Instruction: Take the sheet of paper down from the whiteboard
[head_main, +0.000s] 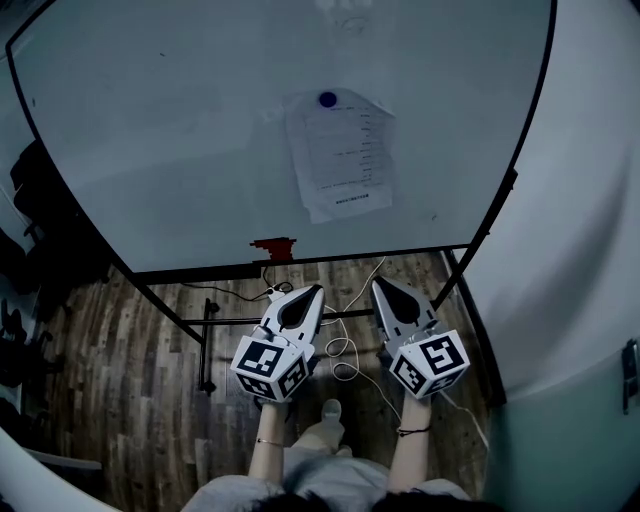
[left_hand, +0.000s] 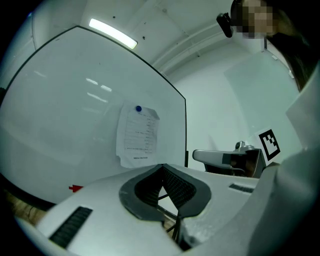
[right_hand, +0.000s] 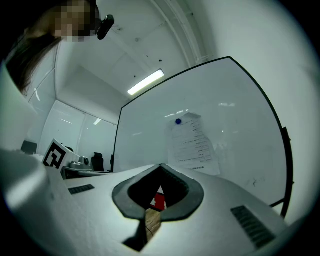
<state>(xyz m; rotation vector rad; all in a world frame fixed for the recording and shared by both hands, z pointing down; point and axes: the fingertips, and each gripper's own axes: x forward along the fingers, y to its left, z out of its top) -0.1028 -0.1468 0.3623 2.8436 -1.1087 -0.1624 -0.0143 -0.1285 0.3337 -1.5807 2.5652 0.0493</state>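
A printed sheet of paper (head_main: 342, 153) hangs on the whiteboard (head_main: 180, 140), pinned at its top by a round blue magnet (head_main: 327, 99). The same sheet (left_hand: 136, 134) shows in the left gripper view with its magnet (left_hand: 138, 108), and the sheet (right_hand: 192, 145) shows in the right gripper view under the magnet (right_hand: 178, 121). My left gripper (head_main: 313, 291) and right gripper (head_main: 381, 285) are held side by side below the board's lower edge, well short of the paper. Both have their jaws shut with nothing held.
A small red object (head_main: 272, 247) sits on the board's bottom rail. The board's black stand (head_main: 207, 340) and loose white cables (head_main: 345, 355) lie on the wooden floor below. A white wall (head_main: 590, 250) runs along the right. Dark office chairs (head_main: 30, 200) stand at the left.
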